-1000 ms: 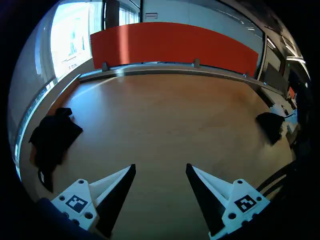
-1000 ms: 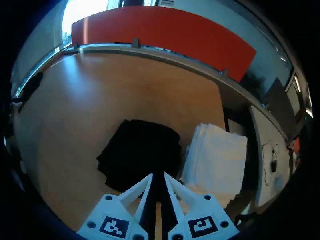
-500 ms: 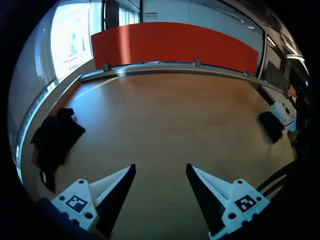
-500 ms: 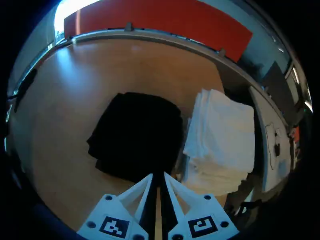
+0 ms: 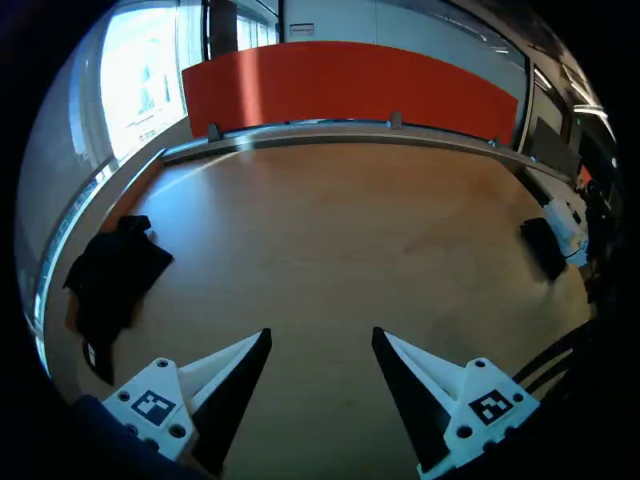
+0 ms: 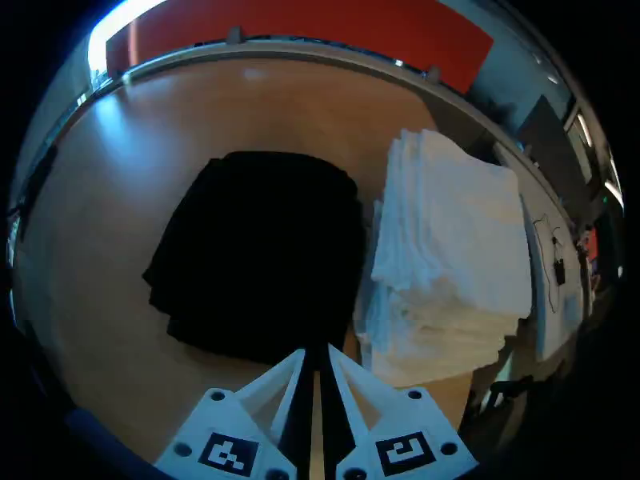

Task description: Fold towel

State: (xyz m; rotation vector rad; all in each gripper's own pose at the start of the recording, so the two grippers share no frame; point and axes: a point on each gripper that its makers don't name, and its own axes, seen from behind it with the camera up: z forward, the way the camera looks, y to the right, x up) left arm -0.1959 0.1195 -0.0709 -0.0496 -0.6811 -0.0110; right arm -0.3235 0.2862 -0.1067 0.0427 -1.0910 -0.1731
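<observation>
Right gripper point(image 6: 316, 352): fingers nearly together with a thin slit between them and nothing in it. It sits at the near edge of the folded black towel pile point(image 6: 264, 256). I can't tell if it touches the cloth.

That pile lies flat on the wooden table point(image 6: 96, 264), just left of the white towel stack point(image 6: 448, 256). The two are side by side, touching or close to it. Both look squared off, so I'd call that part done.

Left gripper point(image 5: 321, 332): fingers spread wide and holding nothing, over bare table mid-span.

What's left: a crumpled black towel point(image 5: 112, 280) at the table's left edge, well apart from both your grippers. It's bunched and unfolded, with what looks like a tag at its near end.

My read is you're between towels. The next job is that crumpled one: fetch it, spread it flat, fold it, then add it to the black pile. I see no other loose towels, though the fisheye rim is dark.
</observation>
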